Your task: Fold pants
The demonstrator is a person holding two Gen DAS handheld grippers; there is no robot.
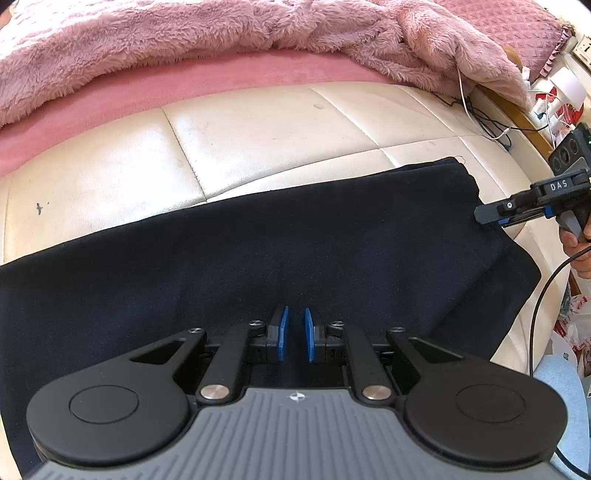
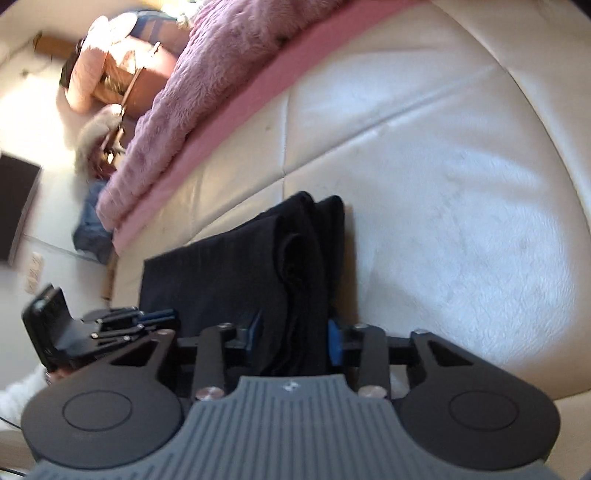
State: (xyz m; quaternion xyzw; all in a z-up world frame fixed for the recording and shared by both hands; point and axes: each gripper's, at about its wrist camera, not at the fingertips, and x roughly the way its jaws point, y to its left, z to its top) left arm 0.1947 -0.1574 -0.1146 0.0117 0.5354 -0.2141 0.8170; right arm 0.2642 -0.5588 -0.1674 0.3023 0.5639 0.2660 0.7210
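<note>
- Left wrist view: dark pants [image 1: 280, 251] lie flat as a long band across a cream cushioned surface [image 1: 258, 136], their long axis running from the lower left to the upper right of the frame. The left gripper [image 1: 295, 334] points down at the cloth's near edge, blue pads only a narrow slit apart; whether fabric sits between them cannot be told. At the band's far right end the right gripper [image 1: 491, 218] meets the cloth edge, so that hand is the nearer to that end. Bare cushion lies open beyond the pants up to a pink fluffy blanket [image 1: 221, 33].
- Right wrist view: the pants [image 2: 236, 273] rise in a bunched fold straight ahead between the right gripper's [image 2: 295, 336] blue pads, which stand partly apart and seem to press the thick fold. The left gripper [image 2: 129, 321] sits low left, at the cloth's side edge. Wide bare cushion [image 2: 443, 184] spreads right.
</note>
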